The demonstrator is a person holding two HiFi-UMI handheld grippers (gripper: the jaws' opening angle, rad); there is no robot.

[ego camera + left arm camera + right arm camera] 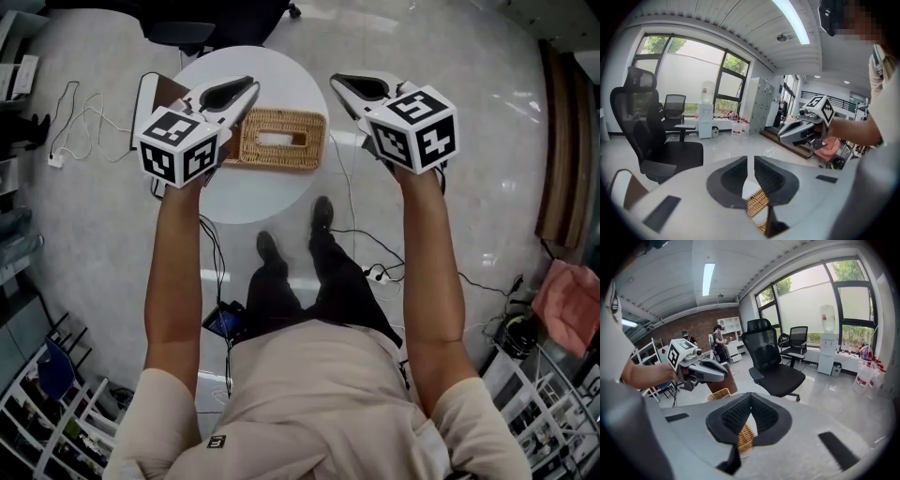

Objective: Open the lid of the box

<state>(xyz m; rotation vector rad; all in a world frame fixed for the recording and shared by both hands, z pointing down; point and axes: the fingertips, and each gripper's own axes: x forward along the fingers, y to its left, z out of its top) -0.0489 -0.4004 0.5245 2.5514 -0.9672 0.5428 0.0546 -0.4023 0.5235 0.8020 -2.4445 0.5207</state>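
A woven wicker box [279, 139] with a slotted lid lies on the round white table [253, 192]. My left gripper [249, 88] hovers over the box's left end, jaws shut with nothing between them. My right gripper [337, 82] hangs just right of the box, also shut and empty. In the left gripper view the closed jaws [751, 161] point out over the room, with a bit of the wicker box [757, 202] below them and the right gripper [802, 131] beyond. In the right gripper view the shut jaws [750, 398] stand above the wicker box [743, 439], with the left gripper [702, 370] opposite.
A brown panel [161, 93] sits at the table's left edge. Cables [370, 234] trail over the glossy floor around the person's shoes [321, 214]. A black office chair [772, 359] stands beyond the table. Racks [56, 412] line the lower corners.
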